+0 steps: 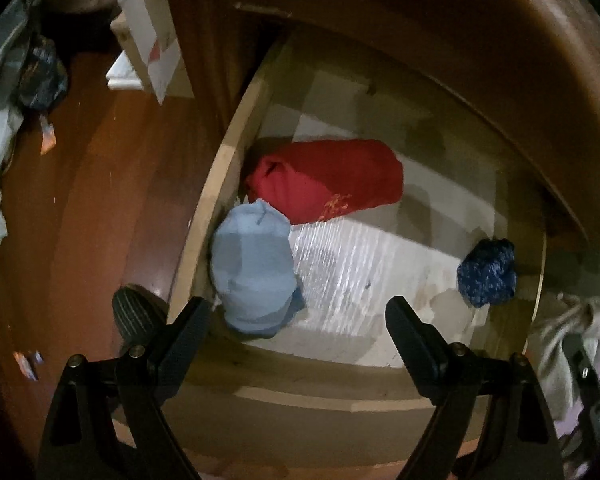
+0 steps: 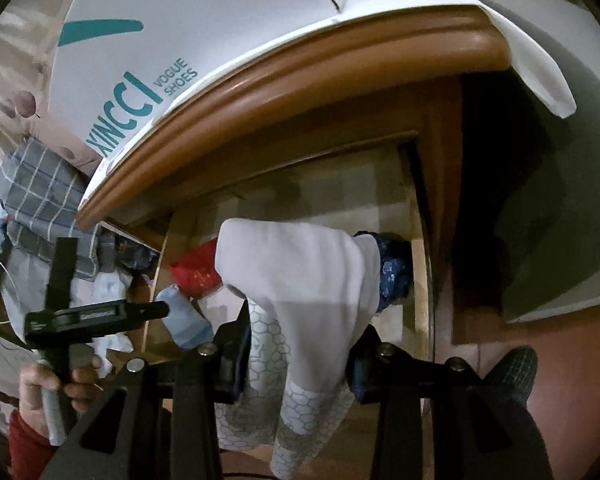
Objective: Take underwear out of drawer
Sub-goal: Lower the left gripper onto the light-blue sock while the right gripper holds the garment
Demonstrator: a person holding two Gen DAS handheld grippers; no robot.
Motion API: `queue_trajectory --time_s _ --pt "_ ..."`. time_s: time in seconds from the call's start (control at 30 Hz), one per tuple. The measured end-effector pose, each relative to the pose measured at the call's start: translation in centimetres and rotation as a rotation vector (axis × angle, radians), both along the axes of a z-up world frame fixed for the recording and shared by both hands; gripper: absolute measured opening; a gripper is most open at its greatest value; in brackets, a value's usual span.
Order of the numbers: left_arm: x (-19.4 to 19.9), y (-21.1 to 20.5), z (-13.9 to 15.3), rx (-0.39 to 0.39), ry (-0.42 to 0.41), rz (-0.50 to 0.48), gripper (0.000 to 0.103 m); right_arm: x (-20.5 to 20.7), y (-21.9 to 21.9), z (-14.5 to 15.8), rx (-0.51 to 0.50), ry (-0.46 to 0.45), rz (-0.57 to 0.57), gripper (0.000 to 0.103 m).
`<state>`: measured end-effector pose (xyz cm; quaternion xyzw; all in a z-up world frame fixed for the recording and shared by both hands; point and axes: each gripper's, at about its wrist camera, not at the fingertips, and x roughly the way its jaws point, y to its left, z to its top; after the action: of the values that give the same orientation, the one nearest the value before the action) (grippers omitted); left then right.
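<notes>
My right gripper (image 2: 298, 354) is clamped on a pale grey-white pair of underwear with a honeycomb-print panel (image 2: 300, 300); the black jaws are partly closed and press the cloth from both sides, and it bunches above the fingers and hangs below them. The garment is lifted clear above the open light-wood drawer (image 2: 418, 276), not resting in it.

My left gripper (image 1: 298, 314) points down into the same drawer, jaws wide apart, nothing between them. The left finger (image 1: 184, 332) is over the drawer's side wall, next to a rolled light-blue garment (image 1: 254, 268) tucked into the near-left corner. Just past that roll, touching it, lies a folded red garment with gold embroidery (image 1: 328, 180). A crumpled dark-blue patterned piece (image 1: 487, 272) sits well apart against the opposite wall. The drawer floor has a pale liner (image 1: 340, 272) with a shiny ribbed patch.

In the right wrist view a hand (image 2: 56, 384) with a red sleeve grips the left tool's handle. Farther up, a white shoe box printed "XINCCI VOGUE SHOES" (image 2: 172, 52) rests on the brown wooden cabinet top (image 2: 300, 76). A striped dark shape (image 1: 134, 314) on the wood floor beside the drawer is maybe a slipper, too blurred to be sure.
</notes>
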<state>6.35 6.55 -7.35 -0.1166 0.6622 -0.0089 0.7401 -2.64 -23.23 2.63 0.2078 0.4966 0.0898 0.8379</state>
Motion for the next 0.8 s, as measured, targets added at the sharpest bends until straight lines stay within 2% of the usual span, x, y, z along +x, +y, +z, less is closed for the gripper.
queue_trajectory --time_s 0.13,0.27,0.5,0.8 --pt "0.5 0.0 -1.2 -0.008 0.045 0.063 0.086 0.0 -0.3 0.2 0.022 0.004 -0.003 0.038" --pt "0.9 -0.1 -2.5 0.0 0.083 0.096 0.079 -0.2 -0.5 0.7 0.034 -0.013 0.001 0.038" --pt "1.8 0.0 -4.0 0.06 0.105 0.109 0.074 -0.4 -1.6 0.7 0.055 -0.012 -0.014 0.038" --pt "3.1 -0.1 -5.1 0.076 0.157 0.107 0.073 -0.5 -1.6 1.0 0.026 -0.01 -0.015 0.038"
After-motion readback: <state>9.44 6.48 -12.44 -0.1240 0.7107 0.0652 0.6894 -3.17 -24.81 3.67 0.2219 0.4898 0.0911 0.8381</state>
